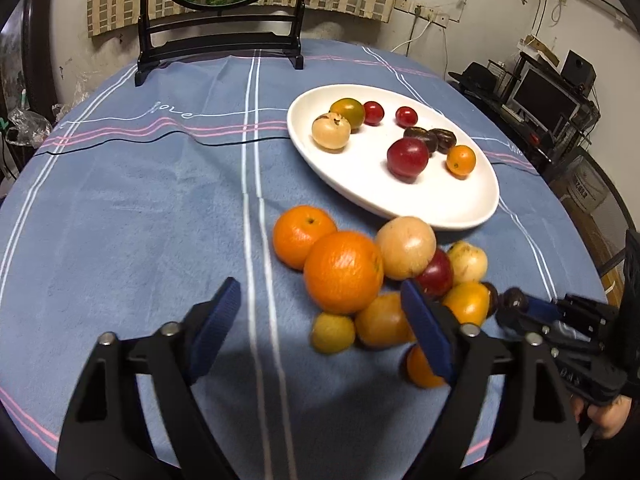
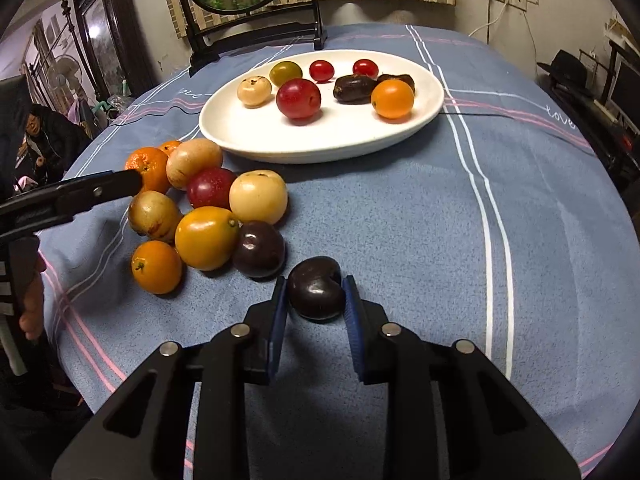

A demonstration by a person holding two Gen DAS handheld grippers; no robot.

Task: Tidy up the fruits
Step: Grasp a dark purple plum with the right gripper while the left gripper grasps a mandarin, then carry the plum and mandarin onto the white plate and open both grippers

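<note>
A: What sits between the blue pads of the right gripper (image 2: 316, 292)?

B: A dark purple plum (image 2: 316, 294), resting on the blue tablecloth (image 2: 420, 240). Both pads press its sides, so the jaws are clamped on it at a narrow setting.

A: And right around it?

B: Just ahead and to the left of the right gripper's fingertips lies a second dark plum (image 2: 259, 249), close to the held one but apart from it. That second plum touches a yellow-orange fruit (image 2: 207, 237) at the near edge of the fruit pile (image 2: 200, 200), which spreads farther left and ahead: oranges, pale tan fruits, a red plum.

A: Where is the white plate (image 2: 320, 140)?

B: Farther ahead of the right gripper, beyond the pile. It holds small fruits, among them a red plum, two cherry tomatoes, dark dates and a small orange.

A: The left gripper (image 1: 320, 304)?

B: Its jaws stand wide with nothing pressed. A large orange (image 1: 343, 271) sits just ahead of its fingertips, between the lines of the two fingers; the right finger overlaps the pile in the left wrist view. A hand (image 1: 604, 420) shows at the lower right edge there.
</note>
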